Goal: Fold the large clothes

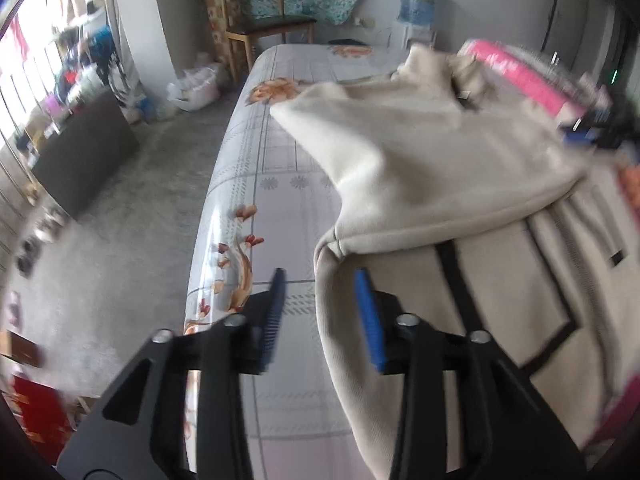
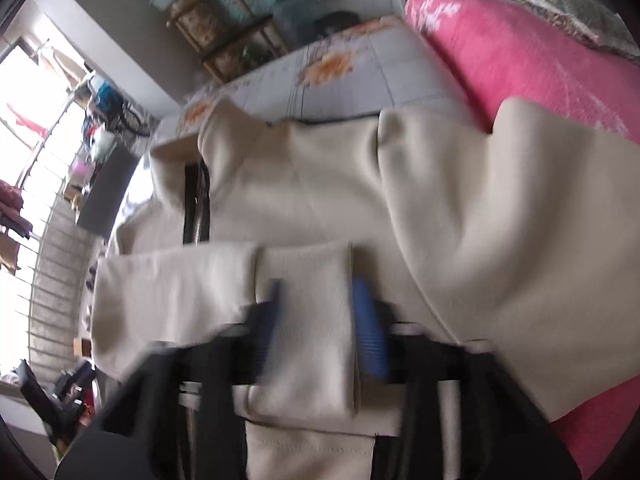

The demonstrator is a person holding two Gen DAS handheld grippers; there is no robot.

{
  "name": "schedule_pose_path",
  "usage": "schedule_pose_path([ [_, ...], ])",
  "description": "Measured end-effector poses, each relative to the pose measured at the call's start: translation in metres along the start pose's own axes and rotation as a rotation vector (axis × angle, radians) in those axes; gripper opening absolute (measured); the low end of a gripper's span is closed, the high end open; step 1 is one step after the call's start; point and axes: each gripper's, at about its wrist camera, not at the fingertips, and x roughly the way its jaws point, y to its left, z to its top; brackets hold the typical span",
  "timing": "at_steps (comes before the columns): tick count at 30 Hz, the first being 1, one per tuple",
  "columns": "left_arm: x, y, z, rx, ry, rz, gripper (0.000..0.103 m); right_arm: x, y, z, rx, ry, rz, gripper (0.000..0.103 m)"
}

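Blue ribbed pads on black jaws: left gripper (image 1: 320,320), released, nothing between the pads; bare sheet shows through the gap, and the garment's near edge lies just beside the right-hand pad.

Item, right gripper (image 2: 316,328): jaws parted, a folded band of cream cloth lying between the pads. Whether the pads press on it cannot be told through the blur; the gap looks wider than the band, so it is judged loose.

Item, cream fleece zip-front garment with black trim (image 1: 420,152): spread on the bed directly ahead of both grippers. From the left wrist view, one panel is turned over across the body, above a black-edged pocket. From the right wrist view, a sleeve-like strip (image 2: 180,280) lies crosswise just ahead of the jaws, the black zip (image 2: 196,208) beyond it.

Item, glossy white bed cover with orange floral print (image 1: 248,200): under the garment, bare to the left of the left gripper.

Item, pink floral bolster (image 2: 520,52): beyond and to the right of the garment.

Item, wooden chair with dark seat (image 1: 268,24): far ahead, past the bed's end.

Progress, as judged: first folds laid in, bundle loose and uneven; further halving and squaring remain.
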Motion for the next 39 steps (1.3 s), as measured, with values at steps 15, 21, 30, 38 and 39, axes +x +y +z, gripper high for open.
schedule_pose_path([
  [15, 0.062, 0.069, 0.08, -0.418, 0.056, -0.227, 0.053, 0.011, 0.041, -0.012, -0.248, -0.005, -0.236, 0.006],
  [21, 0.065, 0.058, 0.098, -0.388, -0.016, -0.196, 0.053, -0.043, 0.05, 0.013, -0.232, -0.214, -0.229, 0.006],
  [30, 0.075, 0.048, 0.106, -0.326, -0.021, -0.146, 0.051, 0.0, 0.006, 0.003, -0.098, -0.149, -0.235, 0.006],
  [38, 0.076, 0.028, 0.123, -0.241, -0.063, -0.129, 0.05, 0.005, 0.0, 0.003, -0.099, -0.12, -0.271, 0.017],
  [39, 0.074, 0.025, 0.123, -0.229, -0.066, -0.135, 0.05, -0.007, -0.002, 0.002, -0.085, -0.147, -0.258, 0.017],
])
